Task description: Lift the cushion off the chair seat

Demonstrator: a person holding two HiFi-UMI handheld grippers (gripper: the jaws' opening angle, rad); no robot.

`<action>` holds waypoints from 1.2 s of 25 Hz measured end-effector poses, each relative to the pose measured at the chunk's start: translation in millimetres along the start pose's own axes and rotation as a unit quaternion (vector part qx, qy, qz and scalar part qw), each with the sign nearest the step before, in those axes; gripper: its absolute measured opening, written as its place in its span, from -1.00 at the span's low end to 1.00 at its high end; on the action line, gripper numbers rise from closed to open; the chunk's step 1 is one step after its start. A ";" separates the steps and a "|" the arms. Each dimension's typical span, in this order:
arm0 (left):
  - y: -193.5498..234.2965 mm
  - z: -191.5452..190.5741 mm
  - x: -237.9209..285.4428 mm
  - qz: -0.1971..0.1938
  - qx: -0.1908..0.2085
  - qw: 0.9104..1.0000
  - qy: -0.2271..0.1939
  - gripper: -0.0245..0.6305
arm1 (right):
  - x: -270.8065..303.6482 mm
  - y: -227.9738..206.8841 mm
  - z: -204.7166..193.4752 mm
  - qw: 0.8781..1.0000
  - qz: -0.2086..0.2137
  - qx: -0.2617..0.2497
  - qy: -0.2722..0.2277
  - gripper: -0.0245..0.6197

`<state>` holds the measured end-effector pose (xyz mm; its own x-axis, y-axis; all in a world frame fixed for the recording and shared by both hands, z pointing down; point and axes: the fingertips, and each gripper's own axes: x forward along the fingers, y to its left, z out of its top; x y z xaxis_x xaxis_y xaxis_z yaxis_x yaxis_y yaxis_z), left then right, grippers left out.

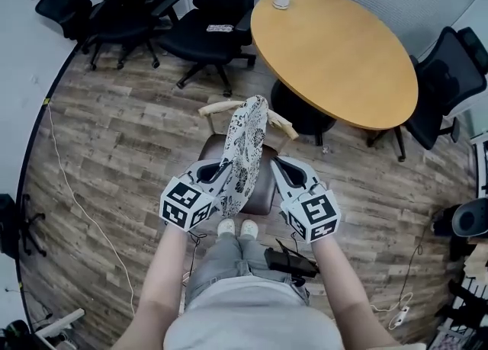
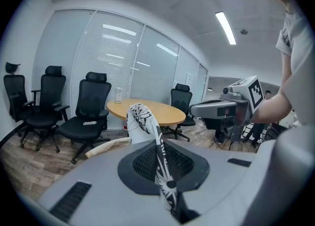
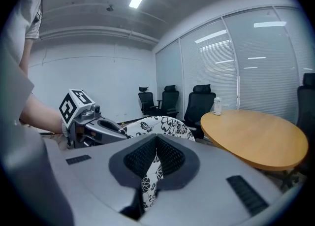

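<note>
Head view: cushion (image 1: 245,150) hangs above chair (image 1: 264,188).
Left tongs (image 1: 217,177): clenched on cushion edge.
Right tongs (image 1: 278,167): likewise.
Handling: soft, light; hold edges.

Left gripper (image 1: 219,170), right gripper (image 1: 277,164), both clamped.

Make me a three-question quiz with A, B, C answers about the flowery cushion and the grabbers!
1. Where is the cushion?
A. inside a box
B. over the chair, held by the left gripper and the right gripper
C. under a blanket

2. What colours is its pattern?
A. red and yellow
B. plain green
C. black and white

3. How are the left gripper's jaws?
A. wide open
B. shut on the cushion
C. holding a spoon

Answers:
1 B: the head view shows it up on edge between the two grippers.
2 C: it has black flowers on white cloth.
3 B: the left gripper view shows the cloth pinched between its jaws.
</note>
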<state>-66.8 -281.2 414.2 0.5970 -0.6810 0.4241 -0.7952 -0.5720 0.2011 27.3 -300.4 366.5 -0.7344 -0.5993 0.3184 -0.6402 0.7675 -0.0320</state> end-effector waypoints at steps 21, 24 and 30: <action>-9.0 102.9 -27.2 0.065 0.009 0.994 -0.090 -0.88 | -11.6 12.3 79.2 0.996 -0.003 0.012 -0.089 -0.85; -12.5 115.0 -31.4 0.075 0.031 0.991 -0.109 -0.88 | -11.6 12.8 89.0 0.995 -0.011 0.011 -0.101 -0.85; -14.8 140.6 -42.4 0.090 0.058 0.981 -0.159 -0.88 | -14.1 14.0 110.8 0.991 -0.029 -0.001 -0.129 -0.85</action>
<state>-65.5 -308.1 269.1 0.4657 -0.8733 0.1431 -0.8843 -0.4654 0.0377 3.7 -306.4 256.6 -0.7304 -0.6798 0.0663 -0.6821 0.7310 -0.0193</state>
